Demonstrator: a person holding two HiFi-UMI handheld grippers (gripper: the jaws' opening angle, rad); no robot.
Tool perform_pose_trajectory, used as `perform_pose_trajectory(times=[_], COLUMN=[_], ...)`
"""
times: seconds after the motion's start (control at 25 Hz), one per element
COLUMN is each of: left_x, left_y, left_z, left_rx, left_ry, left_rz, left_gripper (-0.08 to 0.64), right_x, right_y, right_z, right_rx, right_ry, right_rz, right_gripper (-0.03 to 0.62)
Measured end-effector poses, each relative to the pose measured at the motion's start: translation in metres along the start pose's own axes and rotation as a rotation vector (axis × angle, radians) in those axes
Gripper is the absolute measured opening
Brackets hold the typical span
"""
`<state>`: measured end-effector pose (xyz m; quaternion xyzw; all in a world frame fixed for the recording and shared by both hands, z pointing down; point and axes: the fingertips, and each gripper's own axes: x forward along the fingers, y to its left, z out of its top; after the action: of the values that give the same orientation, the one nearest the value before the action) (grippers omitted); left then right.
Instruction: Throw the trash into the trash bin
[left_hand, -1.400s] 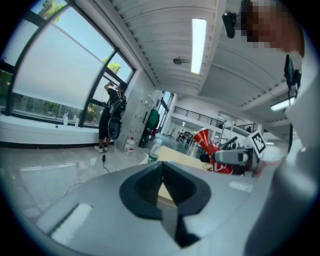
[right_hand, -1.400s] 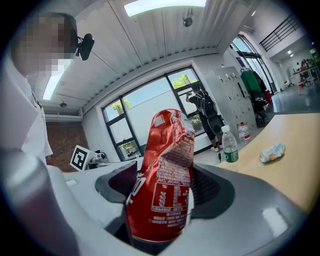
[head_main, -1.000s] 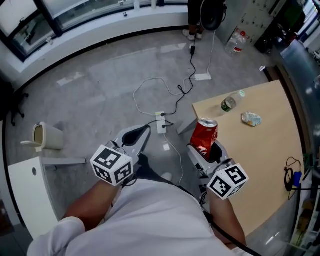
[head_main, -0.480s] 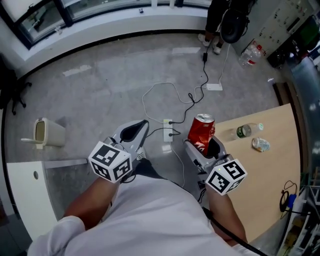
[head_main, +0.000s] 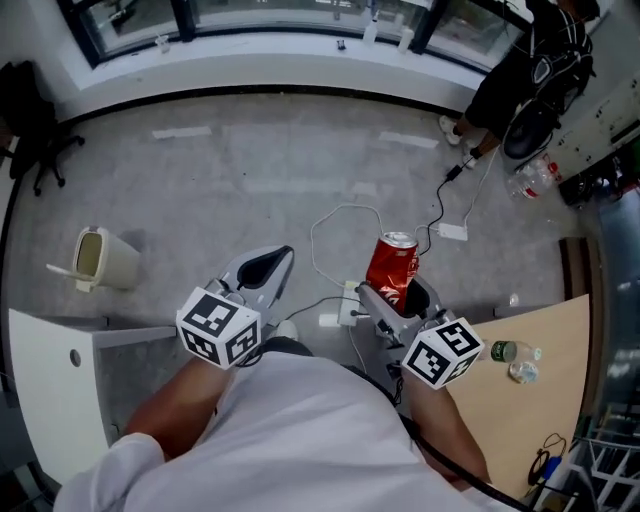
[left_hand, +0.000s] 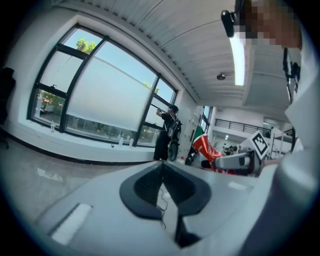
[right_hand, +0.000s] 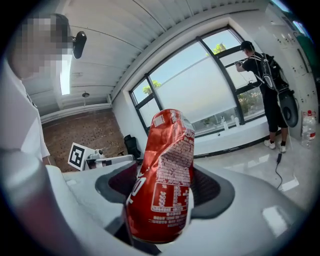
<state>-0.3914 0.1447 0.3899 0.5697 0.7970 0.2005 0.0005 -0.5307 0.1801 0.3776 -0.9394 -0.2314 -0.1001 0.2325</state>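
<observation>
My right tongs (head_main: 393, 292) grip the crushed red can (head_main: 391, 262) by its lower half. The jaws stand wide around it and the can sits upright, so it should not slip while I carry it. It hangs over the floor (head_main: 250, 170), clear of the worktop (head_main: 545, 430), where a bottle (head_main: 505, 351) and a crumpled wad (head_main: 520, 372) lie close together, probably trash for later trips. My left tongs (head_main: 268, 268) are closed on nothing and sit beside the right, out of its way. The trash bin (head_main: 100, 258) stands on the floor well off to my left, so I judge the can must cross in front of me to reach it.
</observation>
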Motion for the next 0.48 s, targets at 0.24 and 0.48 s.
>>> perform_pose_trajectory(times=[0.24, 0.48], left_x=[-0.026, -0.062], left_y=[0.061, 0.100], left_z=[0.018, 0.009], left_rx=[-0.024, -0.068], left_ry=[-0.056, -0.071], left_rz=[0.114, 0.229], left_gripper=[0.008, 0.008], right_x=[0.074, 0.127], right_y=[0.024, 0.052], right_z=[0.008, 0.011], right_rx=[-0.026, -0.067], right_ry=[0.054, 0.106], right_rz=[0.110, 0.216], right_gripper=[0.324, 0.324])
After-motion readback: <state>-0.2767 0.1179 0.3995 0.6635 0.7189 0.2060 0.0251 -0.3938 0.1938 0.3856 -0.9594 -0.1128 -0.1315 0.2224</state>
